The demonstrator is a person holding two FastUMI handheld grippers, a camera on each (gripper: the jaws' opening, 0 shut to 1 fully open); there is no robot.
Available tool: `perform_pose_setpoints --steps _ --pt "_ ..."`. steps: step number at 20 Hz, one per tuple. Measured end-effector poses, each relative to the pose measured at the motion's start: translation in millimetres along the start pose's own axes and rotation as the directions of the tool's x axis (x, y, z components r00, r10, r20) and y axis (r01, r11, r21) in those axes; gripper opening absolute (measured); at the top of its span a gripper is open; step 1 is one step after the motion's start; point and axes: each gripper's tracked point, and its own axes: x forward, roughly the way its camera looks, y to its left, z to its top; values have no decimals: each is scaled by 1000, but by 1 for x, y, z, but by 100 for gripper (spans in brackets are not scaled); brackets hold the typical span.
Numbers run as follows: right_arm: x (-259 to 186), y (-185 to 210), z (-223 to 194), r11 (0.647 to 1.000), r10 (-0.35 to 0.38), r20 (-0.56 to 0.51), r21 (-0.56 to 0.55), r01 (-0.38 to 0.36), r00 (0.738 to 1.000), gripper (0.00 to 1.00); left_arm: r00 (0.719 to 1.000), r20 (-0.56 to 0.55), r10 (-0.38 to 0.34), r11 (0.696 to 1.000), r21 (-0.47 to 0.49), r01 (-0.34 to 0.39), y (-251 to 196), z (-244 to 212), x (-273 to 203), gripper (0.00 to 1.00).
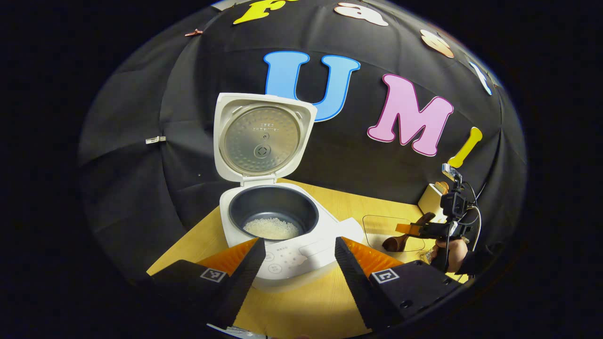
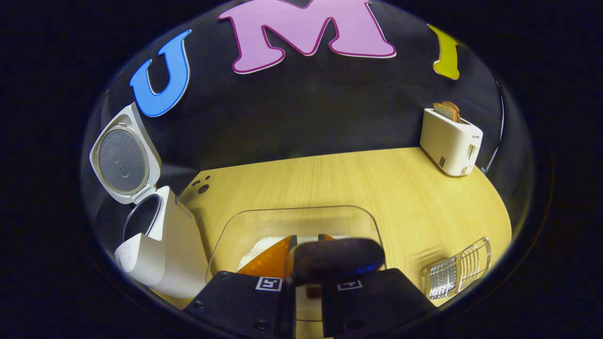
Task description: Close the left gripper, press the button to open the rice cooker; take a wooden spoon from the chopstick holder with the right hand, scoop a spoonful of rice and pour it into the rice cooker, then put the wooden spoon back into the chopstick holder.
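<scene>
Rice (image 1: 272,229) lies in the open rice cooker (image 1: 282,221) — more in the clear tub (image 2: 254,226).

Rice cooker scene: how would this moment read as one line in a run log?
rice cooker: lid open, some rice inside | left claw: open, by cooker front | right claw: shut on wooden spoon, over clear rice tub

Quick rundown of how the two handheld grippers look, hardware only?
Left gripper: black blocky bodies, each with a square black-and-white marker tag; ridged fingers. Right gripper: the same black bodies and tags; in the left gripper view it carries a small camera, black cables, and a dark sleeve behind.
</scene>
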Motion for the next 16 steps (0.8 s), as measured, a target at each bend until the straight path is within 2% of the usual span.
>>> perform_pose_setpoints --steps 4,8,13,16 --pt "-1 12 -4 994 31 -41 103 -27 999 15 1000 -3 0 1000 -7 0 1 -1 -3 96" --pt "-3 24 -3 973 87 -75 220 -68 993 15 1000 -3 2 1000 -5 -2 2 -1 -6 96" --pt "-7 37 0 915 164 -101 388 -113 981 15 1000 -2 9 1000 -8 -9 4 1 -8 95" --pt "-9 34 4 893 176 -97 434 -118 980 14 1000 7 14 1000 -4 -14 5 5 -9 96"
